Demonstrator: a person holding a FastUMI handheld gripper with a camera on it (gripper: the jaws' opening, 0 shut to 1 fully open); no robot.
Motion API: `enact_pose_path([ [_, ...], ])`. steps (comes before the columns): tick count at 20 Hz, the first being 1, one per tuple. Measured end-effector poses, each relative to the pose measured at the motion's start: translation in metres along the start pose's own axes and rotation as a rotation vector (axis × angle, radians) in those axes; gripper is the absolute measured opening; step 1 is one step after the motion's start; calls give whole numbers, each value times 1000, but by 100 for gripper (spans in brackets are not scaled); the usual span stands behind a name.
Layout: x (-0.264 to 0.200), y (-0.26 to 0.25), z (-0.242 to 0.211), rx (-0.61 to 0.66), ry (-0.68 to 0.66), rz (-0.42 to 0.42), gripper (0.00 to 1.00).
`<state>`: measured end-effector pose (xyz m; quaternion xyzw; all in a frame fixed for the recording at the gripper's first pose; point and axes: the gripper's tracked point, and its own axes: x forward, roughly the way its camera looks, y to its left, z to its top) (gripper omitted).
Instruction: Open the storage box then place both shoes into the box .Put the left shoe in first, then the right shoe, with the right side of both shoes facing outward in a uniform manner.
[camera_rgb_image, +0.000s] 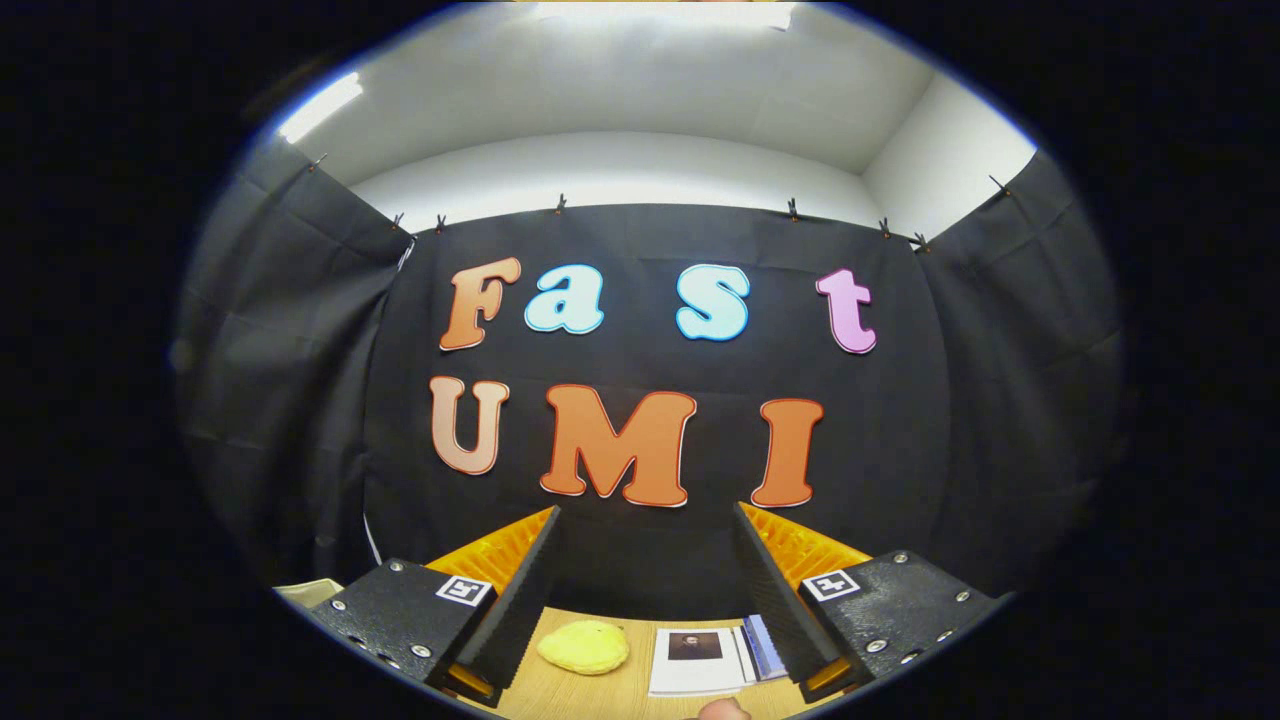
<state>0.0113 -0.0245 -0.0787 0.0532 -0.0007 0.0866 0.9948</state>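
Progress: can't judge from this view. The storage box and both shoes are out of shot, so whether the lid is up, or either shoe is in and facing the right way, isn't settled.

Left to right on the wooden tabletop (600, 695):
- pale cream corner of something (305, 592) past the gripper body, can't identify it
- soft yellow lump (584, 647) between the fingers, nearer the left one, looks like a sponge or plush
- white booklet with a small dark picture (697, 662) next to it, also between the fingers
- thin stack of pages with a bluish edge (762, 645), touching the booklet, just beside the right finger

Gripper (645, 520): fingers spread wide, nothing between them, released. Held roughly level, pointing at the black cloth wall (650, 250), well above the table. Fingertip-like bit of a person (722, 710) shows by the booklet.
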Motion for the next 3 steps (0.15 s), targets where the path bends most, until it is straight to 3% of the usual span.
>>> enact_pose_path([
  [3, 5, 2, -16, -35, 21, -4, 97],
])
